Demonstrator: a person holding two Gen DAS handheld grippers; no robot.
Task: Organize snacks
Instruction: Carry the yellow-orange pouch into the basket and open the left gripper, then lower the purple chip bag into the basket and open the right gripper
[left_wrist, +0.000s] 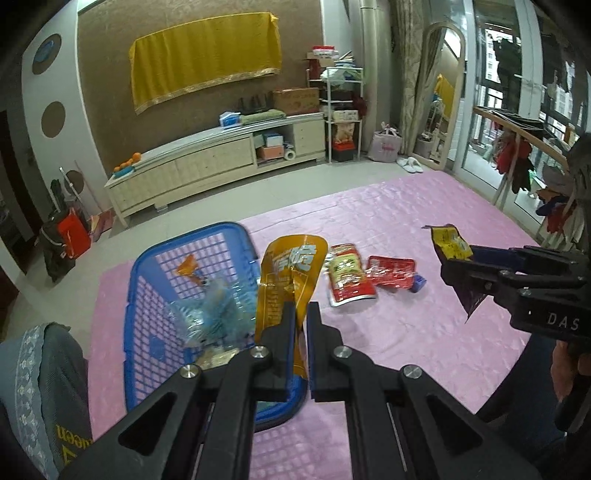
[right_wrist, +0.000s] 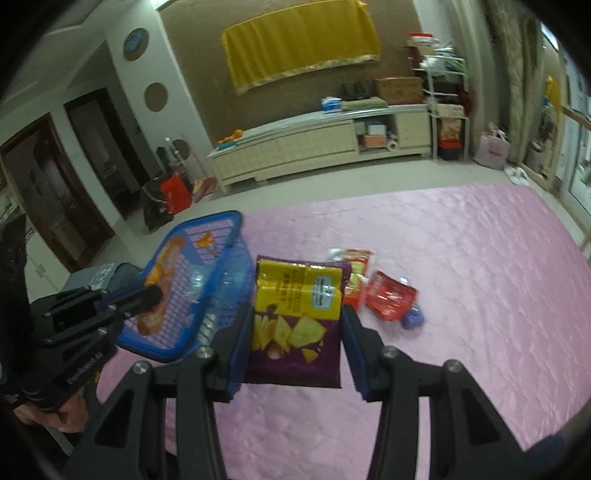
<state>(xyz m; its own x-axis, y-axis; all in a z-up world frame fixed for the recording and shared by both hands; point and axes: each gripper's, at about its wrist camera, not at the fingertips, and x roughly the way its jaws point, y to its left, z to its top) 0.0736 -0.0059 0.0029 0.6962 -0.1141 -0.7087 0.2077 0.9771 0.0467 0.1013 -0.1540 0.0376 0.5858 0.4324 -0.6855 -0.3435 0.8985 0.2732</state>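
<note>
On the pink quilted mat (right_wrist: 461, 266) spread over the floor, a blue plastic lattice basket (left_wrist: 147, 280) sits near the left edge, with a crinkled clear-and-blue wrapper (left_wrist: 210, 314) and an orange packet (left_wrist: 188, 267) inside it. The left tool (left_wrist: 301, 321) has its fingers nearly together, pinching the lower end of a tall orange-yellow foil snack pouch (left_wrist: 290, 273) that stands upright right beside the basket's right wall. The right tool (right_wrist: 297, 328) is about half open, its blue pads pressed against both side edges of a purple-and-yellow chip bag (right_wrist: 295, 317), held above the mat just right of the basket. Farther toward the middle of the mat lie a red-and-yellow flat snack packet (left_wrist: 349, 275) and a red foil packet (left_wrist: 391, 273), touching one another, with a small blue object (left_wrist: 417, 283) just beside the red packet.
</note>
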